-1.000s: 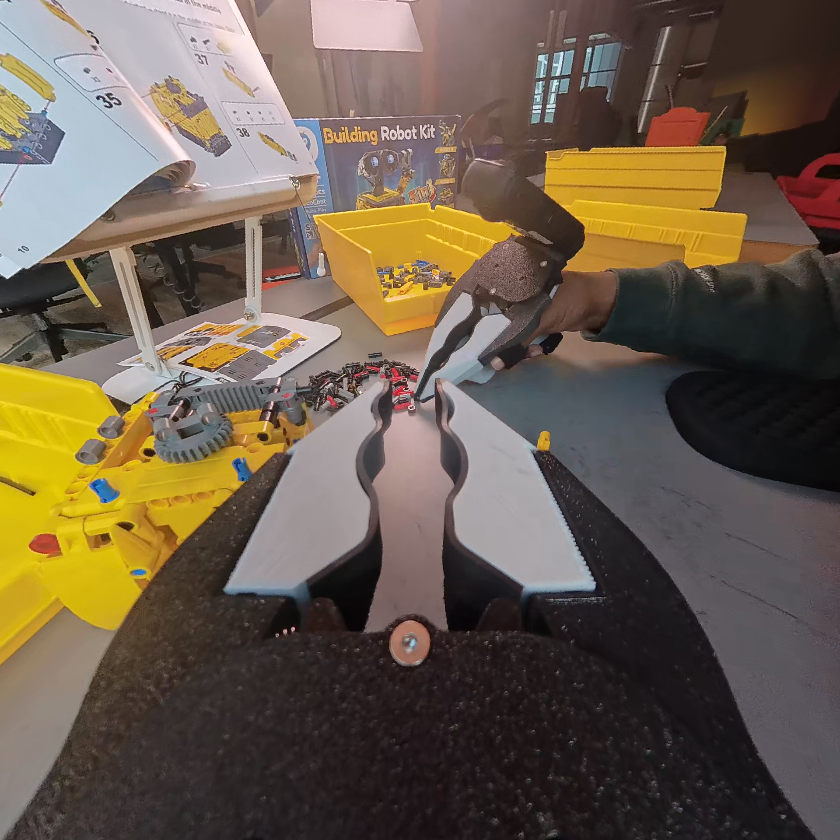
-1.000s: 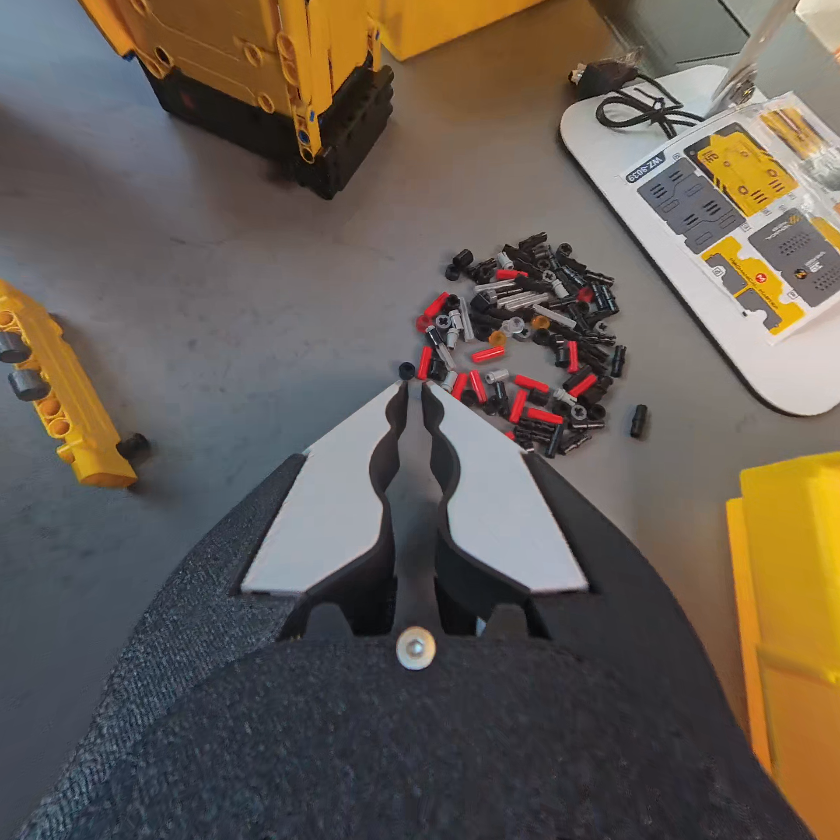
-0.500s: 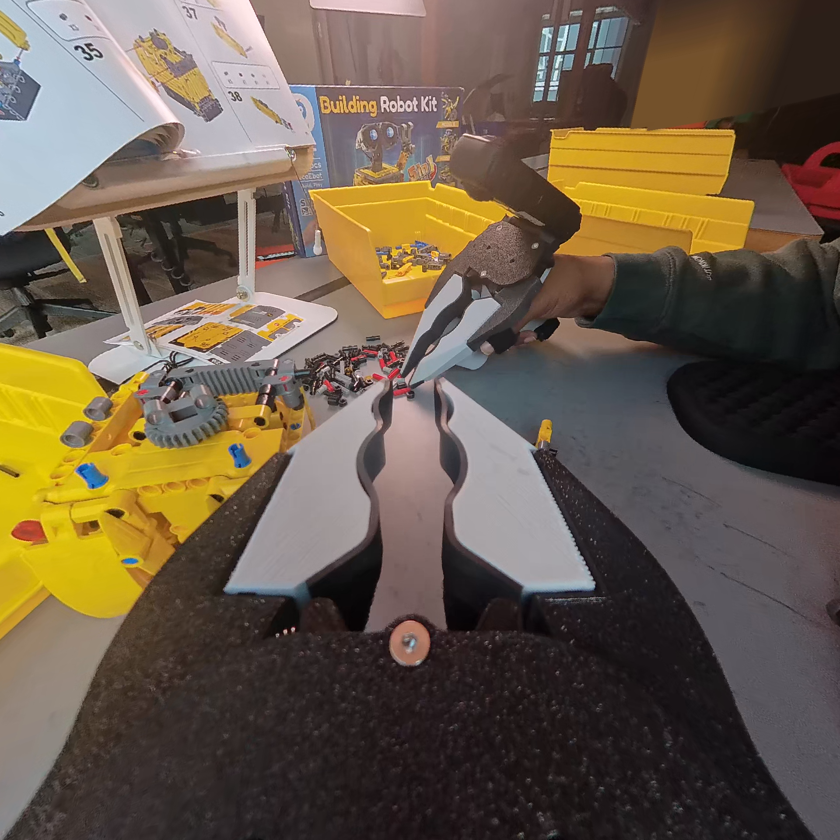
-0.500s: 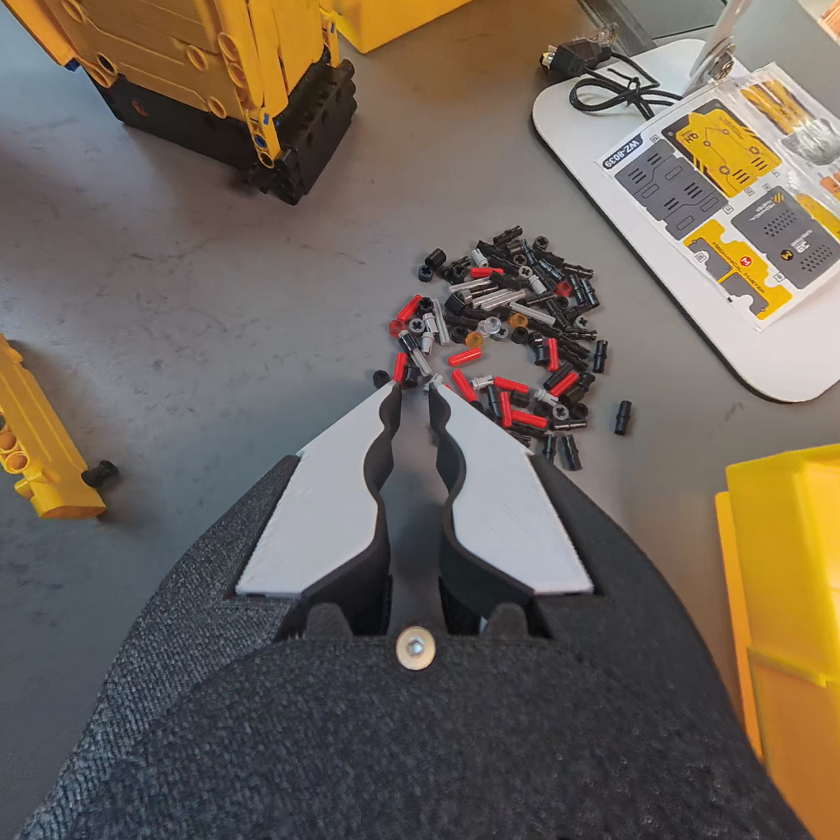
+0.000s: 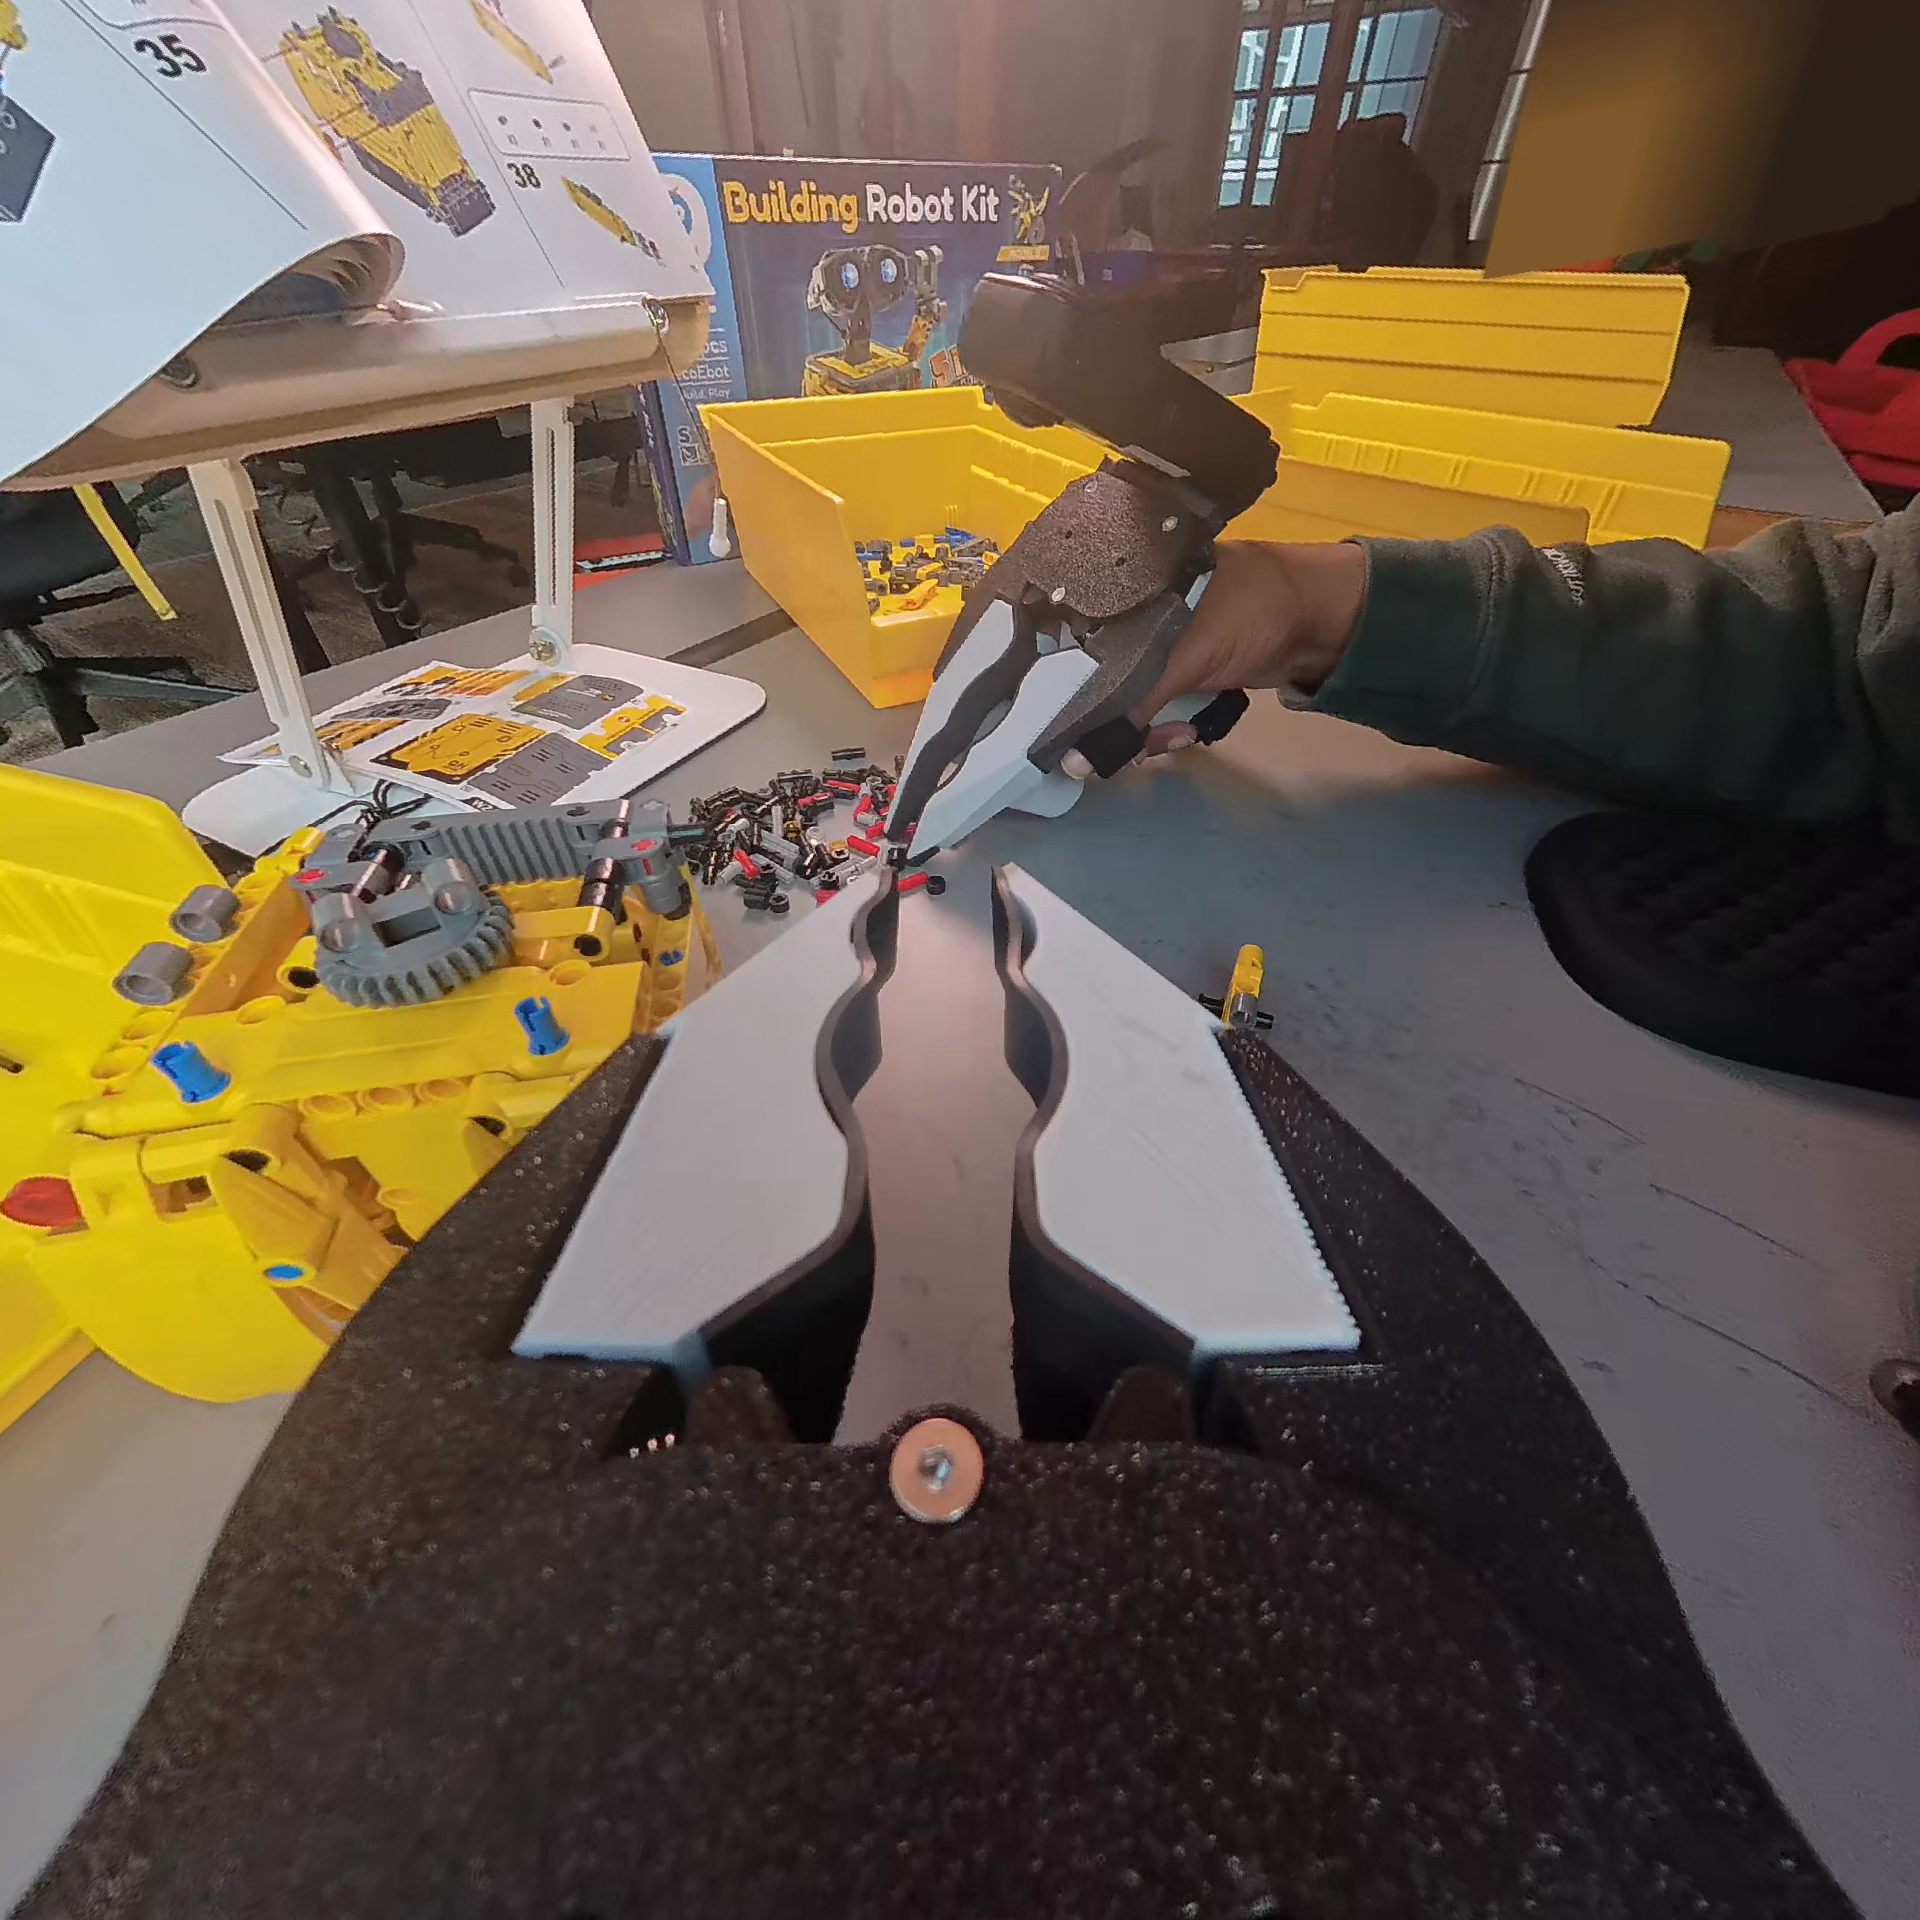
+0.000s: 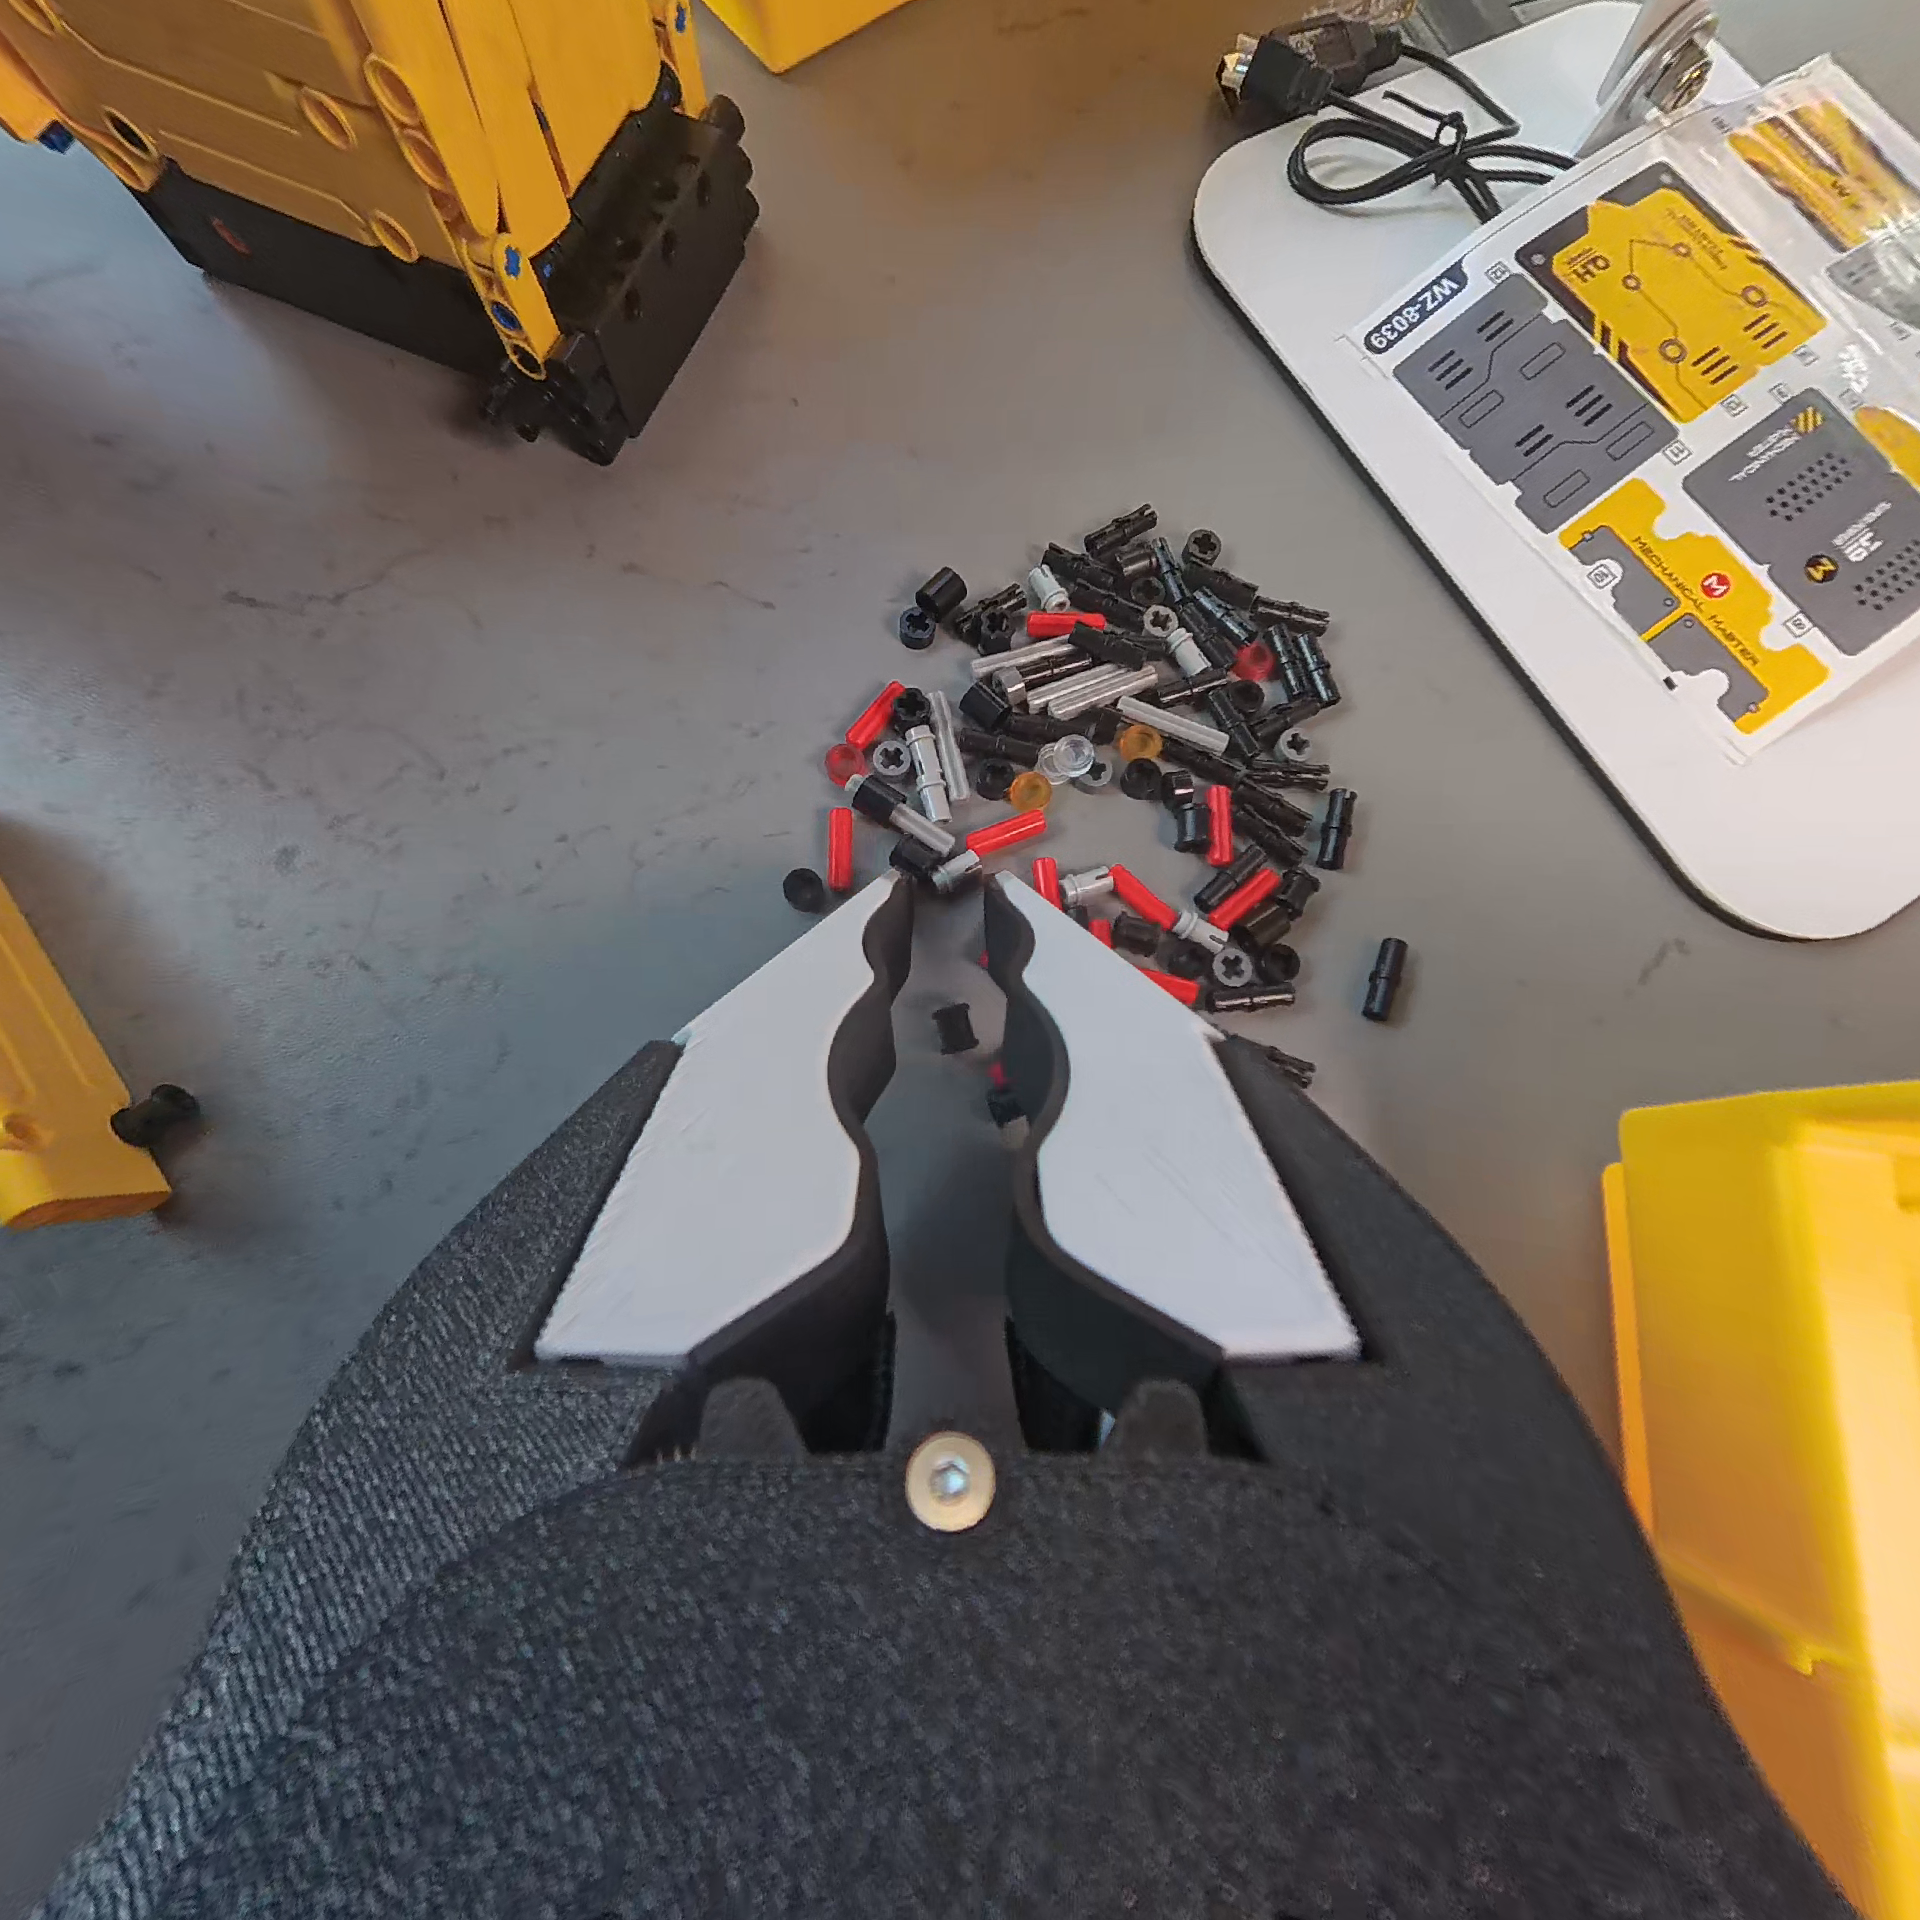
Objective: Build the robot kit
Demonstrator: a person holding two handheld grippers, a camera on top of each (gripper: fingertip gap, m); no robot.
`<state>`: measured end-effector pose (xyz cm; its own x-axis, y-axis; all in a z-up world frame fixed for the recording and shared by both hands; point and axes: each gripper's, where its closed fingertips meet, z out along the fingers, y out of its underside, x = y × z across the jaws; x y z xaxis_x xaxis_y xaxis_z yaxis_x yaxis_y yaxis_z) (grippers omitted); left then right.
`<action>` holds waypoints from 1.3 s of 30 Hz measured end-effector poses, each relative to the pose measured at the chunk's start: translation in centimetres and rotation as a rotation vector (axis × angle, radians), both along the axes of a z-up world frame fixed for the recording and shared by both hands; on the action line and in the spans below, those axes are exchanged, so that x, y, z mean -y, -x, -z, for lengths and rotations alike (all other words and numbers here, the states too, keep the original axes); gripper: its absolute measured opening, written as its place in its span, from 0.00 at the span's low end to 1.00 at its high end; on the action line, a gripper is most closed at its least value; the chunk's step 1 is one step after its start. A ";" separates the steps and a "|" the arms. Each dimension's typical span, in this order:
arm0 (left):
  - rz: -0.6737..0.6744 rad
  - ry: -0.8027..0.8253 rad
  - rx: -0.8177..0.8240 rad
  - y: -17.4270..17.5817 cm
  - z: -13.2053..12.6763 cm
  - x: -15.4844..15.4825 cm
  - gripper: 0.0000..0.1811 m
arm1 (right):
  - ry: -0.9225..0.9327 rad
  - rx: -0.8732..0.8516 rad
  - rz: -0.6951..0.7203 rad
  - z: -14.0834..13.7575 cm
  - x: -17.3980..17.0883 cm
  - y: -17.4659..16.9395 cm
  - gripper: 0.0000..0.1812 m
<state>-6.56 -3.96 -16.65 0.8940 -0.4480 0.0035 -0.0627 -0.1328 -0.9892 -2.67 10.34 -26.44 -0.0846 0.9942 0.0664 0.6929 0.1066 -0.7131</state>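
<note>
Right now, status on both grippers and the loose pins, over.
Right gripper open, tips down at near edge of pin pile, nothing gripped. Left gripper open, empty, beside yellow model. One black pin between right fingers.

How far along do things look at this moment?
Done: the yellow model is partly assembled, with a grey gear mounted on top. In hand: nothing. The right gripper is open, tips at the near edge of the pin pile, and a black pin lies between its fingers. The left gripper is open and empty. Left: the pile, a loose yellow beam and parts in the bin.
</note>
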 end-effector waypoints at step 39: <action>0.022 0.021 -0.023 -0.4 0.5 0.1 0.09 | 0.077 -0.055 -0.057 -2.3 0.5 0.8 0.07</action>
<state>-6.17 -4.06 -17.17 0.8841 -0.4672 -0.0069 -0.0880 -0.1520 -0.9845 -3.49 9.81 -24.12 -0.1392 0.9903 -0.0042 0.6472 0.0878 -0.7573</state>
